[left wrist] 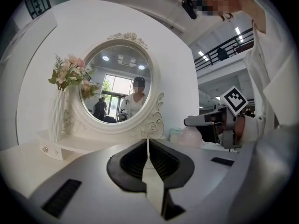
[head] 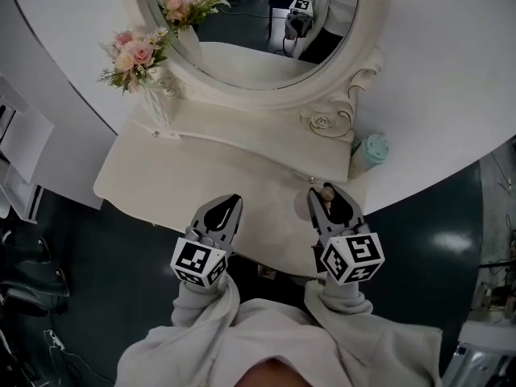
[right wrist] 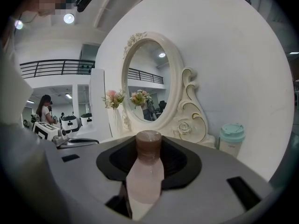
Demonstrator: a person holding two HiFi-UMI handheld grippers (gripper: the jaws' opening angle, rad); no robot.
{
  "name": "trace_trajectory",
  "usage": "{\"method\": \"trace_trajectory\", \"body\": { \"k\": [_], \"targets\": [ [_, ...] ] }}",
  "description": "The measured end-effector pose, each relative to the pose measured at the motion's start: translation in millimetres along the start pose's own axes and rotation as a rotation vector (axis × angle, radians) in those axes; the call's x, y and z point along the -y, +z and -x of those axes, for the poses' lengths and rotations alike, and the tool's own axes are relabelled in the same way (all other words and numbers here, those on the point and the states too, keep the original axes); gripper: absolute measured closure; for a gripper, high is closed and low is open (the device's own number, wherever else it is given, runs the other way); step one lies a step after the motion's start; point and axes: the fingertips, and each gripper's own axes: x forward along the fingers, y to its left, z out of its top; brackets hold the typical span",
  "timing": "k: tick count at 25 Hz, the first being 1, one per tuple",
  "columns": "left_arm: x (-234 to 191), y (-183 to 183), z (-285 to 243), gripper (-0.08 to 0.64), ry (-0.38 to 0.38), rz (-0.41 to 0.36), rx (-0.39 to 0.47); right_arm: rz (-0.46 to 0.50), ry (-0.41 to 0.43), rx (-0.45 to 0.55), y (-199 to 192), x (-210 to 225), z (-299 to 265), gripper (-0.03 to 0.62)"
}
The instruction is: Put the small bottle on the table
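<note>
Over the table (head: 242, 176) front edge, right gripper (head: 329, 200) fingers clamp a small pale-pink bottle (right wrist: 145, 181) with a brown cap (right wrist: 148, 146); left gripper (head: 228, 208) fingers meet.

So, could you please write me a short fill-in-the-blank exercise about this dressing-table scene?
1. The right hand-held gripper is shut on a small pink bottle with a ____ cap.
2. The left hand-held gripper is shut and holds ____.
3. In the head view, the vase of flowers stands to the ____ of the oval mirror.

Missing words: brown; nothing; left.
</note>
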Motion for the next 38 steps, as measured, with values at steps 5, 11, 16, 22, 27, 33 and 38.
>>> {"method": "trace_trajectory", "body": {
  "k": [5, 11, 16, 22, 27, 33, 38],
  "targets": [
    [-10.8, 12.5, -10.9, 0.532, -0.088, -0.025, -0.028, -0.029, -0.071, 0.024, 10.1, -1.0, -9.9, 0.437],
    [-28.5, 22.5, -26.9, 0.532, -0.167, -0.048, -0.037, -0.033, -0.188, 0.031, 12.5, 4.5, -16.4, 0.437],
    [-35.8, 26.2, -41.3, 0.532, -0.235, -0.045, -0.041, -0.053, -0.258, 0.030, 11.1, 8.0, -18.0, 0.437],
    [-39.4, 25.9, -55.1, 0.532, -0.308, -0.039, -0.043, -0.044, -0.329, 0.027, 11.5, 13.9, -21.6, 0.437],
    [-43.2, 26.2, -63.4, 0.532, -0.339, -0.031, -0.040, -0.009, -0.378, 0.023, 15.2, 26.1, -30.4, 0.437],
    [-52.3, 23.4, -69.0, 0.532, -0.342, -0.019, -0.043, -0.018, -0.394, 0.006, 14.4, 48.1, -50.0, 0.437],
    [-55.2, 22.5, -71.5, 0.532, -0.338, -0.014, -0.043, -0.002, -0.389, -0.023, 14.5, 65.3, -70.2, 0.437]
  ]
}}
